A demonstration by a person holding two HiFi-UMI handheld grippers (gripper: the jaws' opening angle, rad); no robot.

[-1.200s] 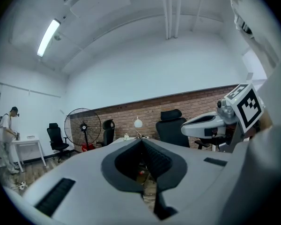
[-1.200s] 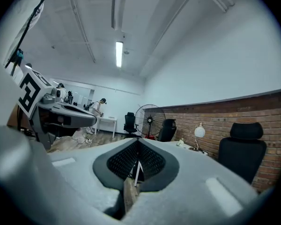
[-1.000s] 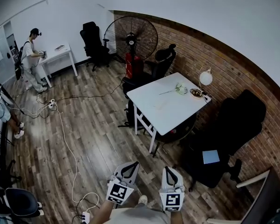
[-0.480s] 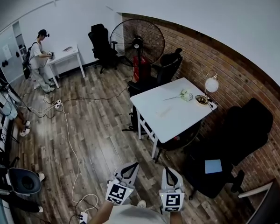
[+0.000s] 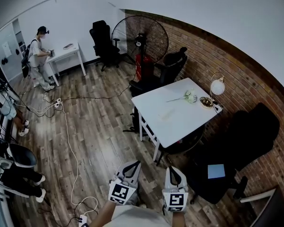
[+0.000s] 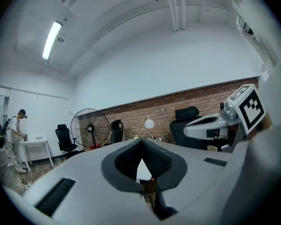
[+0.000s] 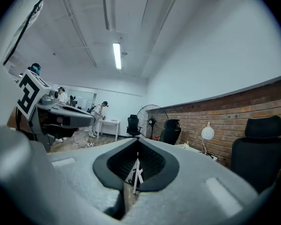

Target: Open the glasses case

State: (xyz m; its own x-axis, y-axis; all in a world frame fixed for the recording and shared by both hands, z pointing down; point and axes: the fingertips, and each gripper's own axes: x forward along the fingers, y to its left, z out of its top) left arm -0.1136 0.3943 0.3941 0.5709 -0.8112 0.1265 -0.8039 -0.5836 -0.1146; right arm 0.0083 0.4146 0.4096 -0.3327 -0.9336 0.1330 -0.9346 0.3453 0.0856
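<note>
Wood-floored office, white table [image 5: 173,115] well ahead of left gripper [image 5: 133,165] and right gripper [image 5: 171,170]; fingers [image 6: 154,161] pressed together on nothing. Approach step: glasses case not discernible, presumably on table; next, walking closer.

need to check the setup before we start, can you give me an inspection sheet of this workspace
surface: white table, mostly bare, standing apart from both grippers
job's things: glasses case, nothing seen
clutter: flower, small bowl and round lamp at the table's wall-side corner
grippers: left gripper and right gripper both shut, empty, held low over the wood floor
cables: white cable trails across the floor from a power strip
surroundings: brick wall, standing fan, black office chair, a person at a small white desk
</note>
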